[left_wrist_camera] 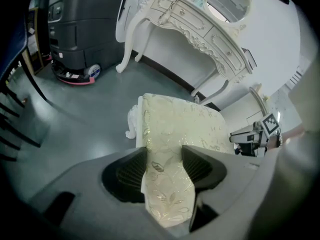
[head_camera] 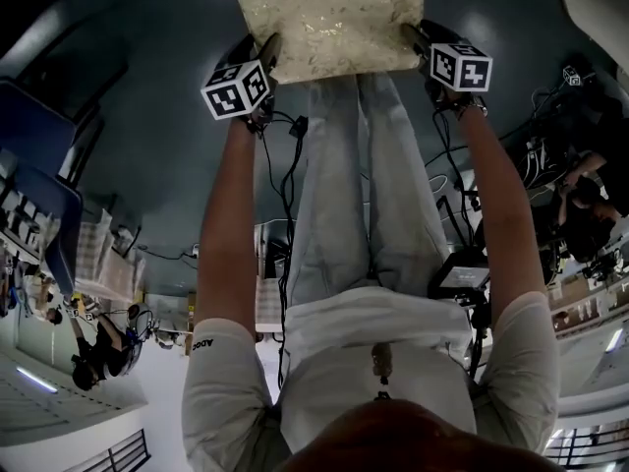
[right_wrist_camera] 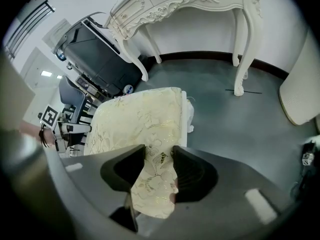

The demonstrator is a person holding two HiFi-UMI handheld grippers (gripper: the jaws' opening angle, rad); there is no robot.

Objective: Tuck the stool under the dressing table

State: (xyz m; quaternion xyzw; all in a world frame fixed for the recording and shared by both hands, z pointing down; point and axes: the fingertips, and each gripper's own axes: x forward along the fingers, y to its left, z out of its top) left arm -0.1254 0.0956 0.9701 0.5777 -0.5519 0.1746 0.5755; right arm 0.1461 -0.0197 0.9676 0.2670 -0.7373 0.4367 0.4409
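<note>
Stool (head_camera: 329,18), cream floral cushion. It stands out before the dressing table (left_wrist_camera: 200,31), apart from it and not yet beneath. Left tongs (left_wrist_camera: 165,161) pinch the cushion's left edge and right tongs (right_wrist_camera: 159,166) pinch the opposite edge, with the stool spanning between them. The paired side grips probably serve to keep it square while it is steered under the table.

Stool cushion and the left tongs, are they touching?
Touching. The left gripper view shows the stool cushion wedged between the left tongs, both pads pressing its fabric.
</note>
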